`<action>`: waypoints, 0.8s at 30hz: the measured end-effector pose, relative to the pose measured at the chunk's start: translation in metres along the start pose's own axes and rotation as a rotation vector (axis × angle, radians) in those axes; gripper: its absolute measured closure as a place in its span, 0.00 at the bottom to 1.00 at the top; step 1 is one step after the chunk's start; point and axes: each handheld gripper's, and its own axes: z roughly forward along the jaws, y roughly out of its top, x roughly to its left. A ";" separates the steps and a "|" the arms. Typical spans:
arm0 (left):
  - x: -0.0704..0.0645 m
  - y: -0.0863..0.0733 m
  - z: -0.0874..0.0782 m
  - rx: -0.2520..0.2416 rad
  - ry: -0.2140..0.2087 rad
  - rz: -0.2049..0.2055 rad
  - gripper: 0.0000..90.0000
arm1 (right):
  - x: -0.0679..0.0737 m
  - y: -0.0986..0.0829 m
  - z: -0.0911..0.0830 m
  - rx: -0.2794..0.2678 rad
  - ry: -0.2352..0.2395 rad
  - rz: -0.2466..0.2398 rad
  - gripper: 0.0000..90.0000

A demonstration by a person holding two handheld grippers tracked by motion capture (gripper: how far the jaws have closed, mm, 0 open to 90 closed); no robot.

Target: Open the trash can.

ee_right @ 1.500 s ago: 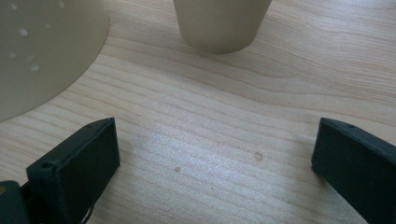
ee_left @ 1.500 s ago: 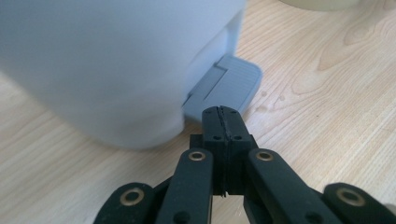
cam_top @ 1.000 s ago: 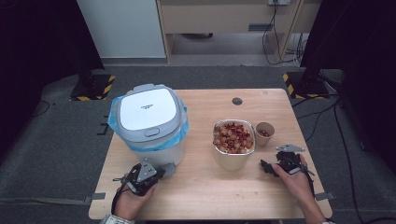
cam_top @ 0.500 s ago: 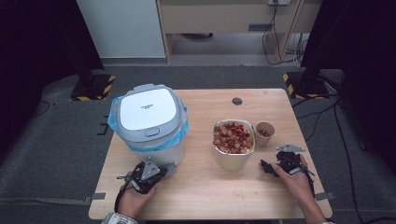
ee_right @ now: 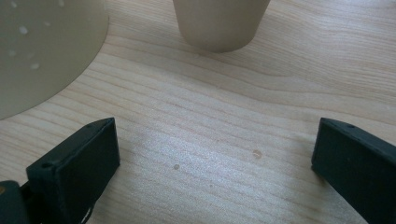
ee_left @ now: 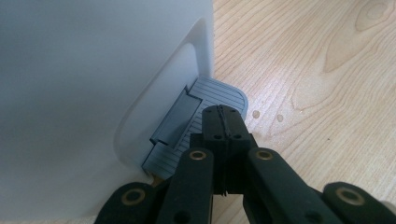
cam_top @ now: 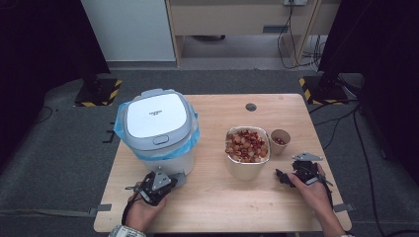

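The left gripper (ee_left: 223, 122), jaws pressed together, is resting over the bin's grey pedal (ee_left: 196, 121); the right gripper (ee_right: 215, 158) is sitting spread wide on the bench (ee_right: 224, 107) near the cup (ee_right: 219, 23).

Bowl (cam_top: 247, 165): held red and tan pieces, mid-table.
Small cup (cam_top: 279, 141): just right of the bowl.
Table (cam_top: 222, 113): light wood.
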 end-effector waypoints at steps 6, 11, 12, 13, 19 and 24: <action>0.000 0.000 0.001 0.008 0.003 0.002 1.00 | 0.000 0.000 0.000 0.000 0.000 0.000 0.01; 0.000 -0.001 0.002 0.013 0.003 0.001 1.00 | 0.000 0.000 0.000 0.000 0.000 0.000 0.01; 0.000 -0.001 0.002 0.013 0.007 0.001 1.00 | 0.000 0.000 0.000 0.000 0.000 0.000 0.01; 0.000 -0.001 0.002 0.013 0.005 -0.003 1.00 | 0.000 0.000 0.000 0.000 0.000 -0.002 0.01; 0.000 -0.001 0.003 0.023 0.003 0.000 1.00 | 0.000 0.000 0.000 0.000 0.000 0.000 0.01; -0.001 -0.002 0.007 0.046 0.007 0.018 1.00 | 0.000 0.000 0.000 0.000 0.000 0.000 0.01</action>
